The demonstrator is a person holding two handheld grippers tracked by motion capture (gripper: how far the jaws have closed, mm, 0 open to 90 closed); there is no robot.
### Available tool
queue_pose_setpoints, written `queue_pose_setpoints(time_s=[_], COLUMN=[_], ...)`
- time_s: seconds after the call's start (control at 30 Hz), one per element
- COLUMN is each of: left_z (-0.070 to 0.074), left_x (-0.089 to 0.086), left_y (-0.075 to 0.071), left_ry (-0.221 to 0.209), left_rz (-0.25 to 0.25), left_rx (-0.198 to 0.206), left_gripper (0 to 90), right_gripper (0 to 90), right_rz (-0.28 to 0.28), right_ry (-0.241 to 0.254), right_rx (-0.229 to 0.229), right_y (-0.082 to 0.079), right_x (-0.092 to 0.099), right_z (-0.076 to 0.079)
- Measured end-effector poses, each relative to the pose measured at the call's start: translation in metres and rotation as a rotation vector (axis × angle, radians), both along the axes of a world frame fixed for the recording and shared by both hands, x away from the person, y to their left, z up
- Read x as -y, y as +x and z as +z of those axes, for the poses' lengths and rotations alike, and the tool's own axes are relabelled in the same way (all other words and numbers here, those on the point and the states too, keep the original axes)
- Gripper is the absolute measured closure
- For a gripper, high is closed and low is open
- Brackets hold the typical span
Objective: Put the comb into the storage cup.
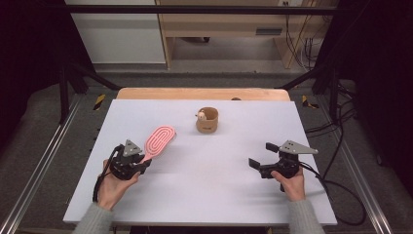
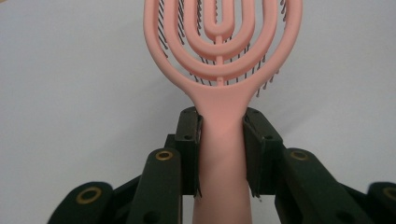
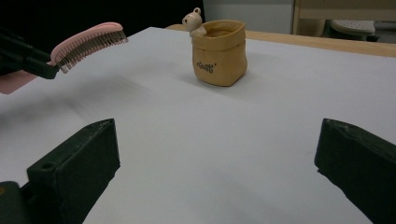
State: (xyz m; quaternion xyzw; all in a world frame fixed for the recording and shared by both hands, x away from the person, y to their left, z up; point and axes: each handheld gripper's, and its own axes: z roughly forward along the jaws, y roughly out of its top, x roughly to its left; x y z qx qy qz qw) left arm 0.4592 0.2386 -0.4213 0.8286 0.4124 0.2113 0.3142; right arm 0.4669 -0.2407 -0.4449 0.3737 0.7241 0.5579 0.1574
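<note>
In the high view the left hand-held gripper point(image 1: 144, 165) sits at the lower left of the frame, its jaws closed on the handle of a pink plastic hairbrush with an oval head of looped ribs point(image 1: 159, 140). The brush head slants up and to the right from the jaws, above the white surface point(image 1: 204, 195); in the right gripper view, at the upper left of the frame, the brush point(image 3: 88, 43) hangs clear of the surface with its dark bristles facing down, casting a faint shadow below. In the left gripper view the two black jaws press on either side of the pink handle point(image 2: 223, 158), just below where it widens into the head; the top of the head is cut off by the upper edge of the frame and the end of the handle by the lower edge.

The right hand-held gripper point(image 1: 263, 155) sits at the lower right of the high view, its jaws spread wide with nothing between them. In its own view the jaws stand far apart at the lower corners, cut off by the frame edges.

A small tan bag-shaped pot point(image 1: 207, 120) stands upright near the top centre of the surface, well apart from both grippers. A tiny bear figure point(image 3: 193, 22) peeks over its rim. The lettering on its front is too small to read.
</note>
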Motion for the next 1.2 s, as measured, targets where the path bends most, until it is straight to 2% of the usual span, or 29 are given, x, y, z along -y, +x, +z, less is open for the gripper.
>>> queue_pose_setpoints(time_s=[0.3, 0.8, 1.2], left_z=[0.0, -0.001, 0.006], left_x=[0.01, 0.026, 0.042], left_y=[-0.003, -0.007, -0.002], left_ry=[-0.011, -0.003, -0.03], left_rz=[-0.009, -0.031, -0.046], left_rx=[0.005, 0.008, 0.023], left_gripper=[69.2, 69.2, 69.2], right_gripper=[0.4, 0.3, 0.4], right_rz=[0.008, 0.016, 0.028], right_ry=[0.002, 0.015, 0.017], right_rx=[0.012, 0.029, 0.033], right_y=[-0.001, -0.003, 0.0], right_x=[-0.007, -0.02, -0.034], right_z=[0.005, 0.014, 0.022])
